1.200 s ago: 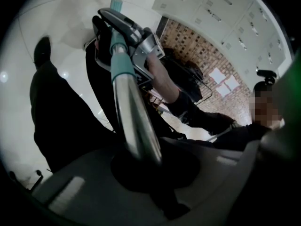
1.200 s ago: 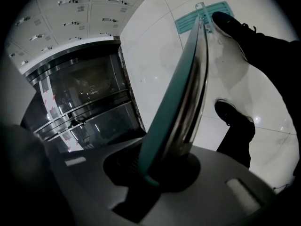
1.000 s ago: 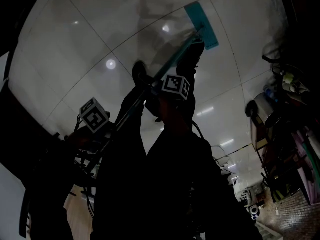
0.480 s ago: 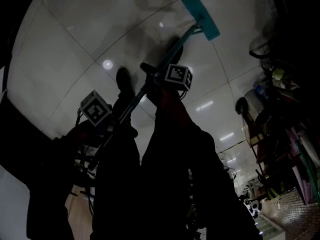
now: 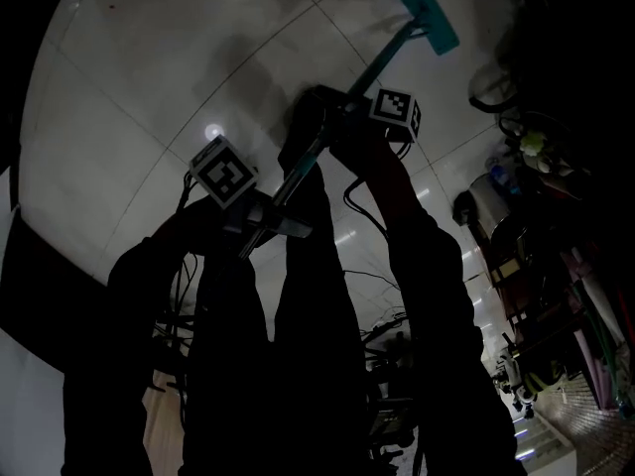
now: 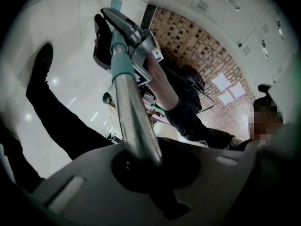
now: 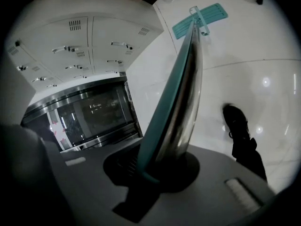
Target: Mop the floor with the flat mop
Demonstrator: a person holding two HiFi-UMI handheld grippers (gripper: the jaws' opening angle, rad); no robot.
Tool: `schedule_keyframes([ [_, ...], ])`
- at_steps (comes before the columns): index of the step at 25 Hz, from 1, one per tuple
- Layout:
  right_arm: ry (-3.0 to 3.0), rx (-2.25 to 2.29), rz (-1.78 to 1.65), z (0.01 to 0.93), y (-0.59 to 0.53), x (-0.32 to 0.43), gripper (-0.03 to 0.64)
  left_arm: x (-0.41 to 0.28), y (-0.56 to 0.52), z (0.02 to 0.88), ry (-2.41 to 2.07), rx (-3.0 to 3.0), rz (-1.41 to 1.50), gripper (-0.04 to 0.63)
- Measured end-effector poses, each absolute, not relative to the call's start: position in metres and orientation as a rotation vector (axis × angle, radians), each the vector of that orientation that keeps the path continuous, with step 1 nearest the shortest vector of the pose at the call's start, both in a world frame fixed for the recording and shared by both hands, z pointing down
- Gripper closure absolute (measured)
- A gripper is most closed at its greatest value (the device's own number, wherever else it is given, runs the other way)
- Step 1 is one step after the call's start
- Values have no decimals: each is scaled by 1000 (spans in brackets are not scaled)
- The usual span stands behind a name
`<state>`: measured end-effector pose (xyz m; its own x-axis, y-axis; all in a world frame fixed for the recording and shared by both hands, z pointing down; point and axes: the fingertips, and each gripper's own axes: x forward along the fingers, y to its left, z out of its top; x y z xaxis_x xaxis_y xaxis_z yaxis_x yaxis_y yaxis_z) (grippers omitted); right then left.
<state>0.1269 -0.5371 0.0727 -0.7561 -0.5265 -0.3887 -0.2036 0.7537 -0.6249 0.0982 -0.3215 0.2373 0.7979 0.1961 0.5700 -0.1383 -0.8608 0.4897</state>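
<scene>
The left claw [image 6: 141, 161] is closed around the metal pole [image 6: 131, 107] of the flat mop, and the shaft runs straight up out of its jaws. Farther along the same pole, the right claw [image 7: 162, 168] is also clamped on it, at the spot where a teal sleeve covers one side of the shaft.

In the head view both claws sit on the slanted pole. The left claw [image 5: 260, 221] is lower, and the right claw [image 5: 342, 107] is higher and nearer the mop end. From the right claw the pole reaches out to the teal mop head [image 7: 200, 19], which lies flat on the glossy white tiled floor [image 7: 263, 55], well ahead of the person's dark shoe [image 7: 235, 121].

Beyond the mop stand pale lockers [image 7: 89, 36] and a dark glass door [image 7: 89, 112]. A brick wall [image 6: 197, 46] shows in the left gripper view.
</scene>
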Motion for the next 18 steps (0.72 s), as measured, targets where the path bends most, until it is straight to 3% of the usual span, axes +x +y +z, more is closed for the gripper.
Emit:
schedule_keyframes([
  [5,2360,-542,-731,27,-554,213,545,171,-340,195,17,2418,921,575],
  [9,2378,-585,-701,11,-558,240,540,195,-350,183,0,2458,958,586],
  [18,2381,-585,-666,44,-540,190,540,137,-341,220,-87,2474,1004,584],
])
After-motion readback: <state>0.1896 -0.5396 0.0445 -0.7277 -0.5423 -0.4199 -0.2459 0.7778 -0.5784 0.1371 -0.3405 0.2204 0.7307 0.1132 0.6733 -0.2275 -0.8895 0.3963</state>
